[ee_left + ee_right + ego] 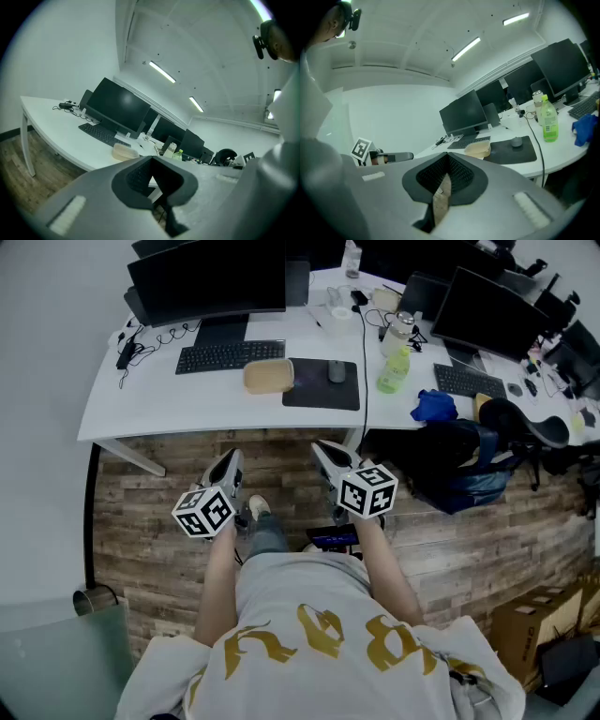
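Note:
Both grippers are held at waist height over the wooden floor (150, 493), short of the white desk (187, 399). My left gripper (228, 466) is shut with nothing in it; in the left gripper view its jaws (151, 158) meet at the tips. My right gripper (324, 452) is also shut and empty, its tips (446, 157) touching. Nearest on the desk ahead is a tan lidded container (268, 376), which shows beyond the jaws as the container (124, 151) and the container (478, 149). The left gripper's marker cube (361, 149) shows in the right gripper view.
On the desk: a keyboard (230, 355), a monitor (208, 277), a black mouse pad (314, 390) with a mouse (337, 371), a green bottle (394, 369), a blue cloth (433, 406). A dark bag (459, 470) lies on the floor at right, a cardboard box (544, 624) and a metal bin (94, 599) nearby.

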The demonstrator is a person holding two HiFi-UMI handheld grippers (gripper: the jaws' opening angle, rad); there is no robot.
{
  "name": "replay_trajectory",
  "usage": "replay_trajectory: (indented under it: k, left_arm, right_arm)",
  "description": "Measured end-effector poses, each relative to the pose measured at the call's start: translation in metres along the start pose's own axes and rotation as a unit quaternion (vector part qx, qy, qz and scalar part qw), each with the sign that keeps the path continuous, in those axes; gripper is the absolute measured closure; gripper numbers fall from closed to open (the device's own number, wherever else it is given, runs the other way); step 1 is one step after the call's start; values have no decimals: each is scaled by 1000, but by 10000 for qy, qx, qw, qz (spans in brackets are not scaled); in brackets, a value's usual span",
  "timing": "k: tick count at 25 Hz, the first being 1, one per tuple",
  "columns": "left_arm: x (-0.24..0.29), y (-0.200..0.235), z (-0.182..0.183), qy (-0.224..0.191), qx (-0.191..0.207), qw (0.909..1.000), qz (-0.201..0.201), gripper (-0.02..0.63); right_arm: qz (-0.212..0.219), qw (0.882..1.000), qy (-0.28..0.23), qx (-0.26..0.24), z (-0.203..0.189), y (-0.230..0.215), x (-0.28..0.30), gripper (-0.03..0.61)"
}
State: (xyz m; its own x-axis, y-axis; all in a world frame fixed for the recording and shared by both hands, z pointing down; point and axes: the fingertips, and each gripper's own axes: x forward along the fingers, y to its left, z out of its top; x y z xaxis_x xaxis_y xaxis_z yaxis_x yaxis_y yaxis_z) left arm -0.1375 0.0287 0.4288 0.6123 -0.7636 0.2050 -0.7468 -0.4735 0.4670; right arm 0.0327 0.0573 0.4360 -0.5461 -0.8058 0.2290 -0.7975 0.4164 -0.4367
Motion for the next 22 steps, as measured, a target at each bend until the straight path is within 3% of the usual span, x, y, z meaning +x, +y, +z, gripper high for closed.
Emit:
replay_trajectory:
  k: [8,13,15,22]
  left_arm:
    - [9,2,-2,35,-25,9999,150,614]
    - [24,13,3,-62,-6,9996,271,612]
    - [33,20,3,-87,-71,9994,328,558]
    - [85,57,5,20,-229,9980,587,540]
  right_arm:
    - [-104,9998,-3,159,3,-18,-7,551]
    - [-466,9987,-63,207,10,-48,1,537]
    - [-499,9983,-22,288,12,-59,7,468]
    - [-719,9958,120,562,24,-114,51,474]
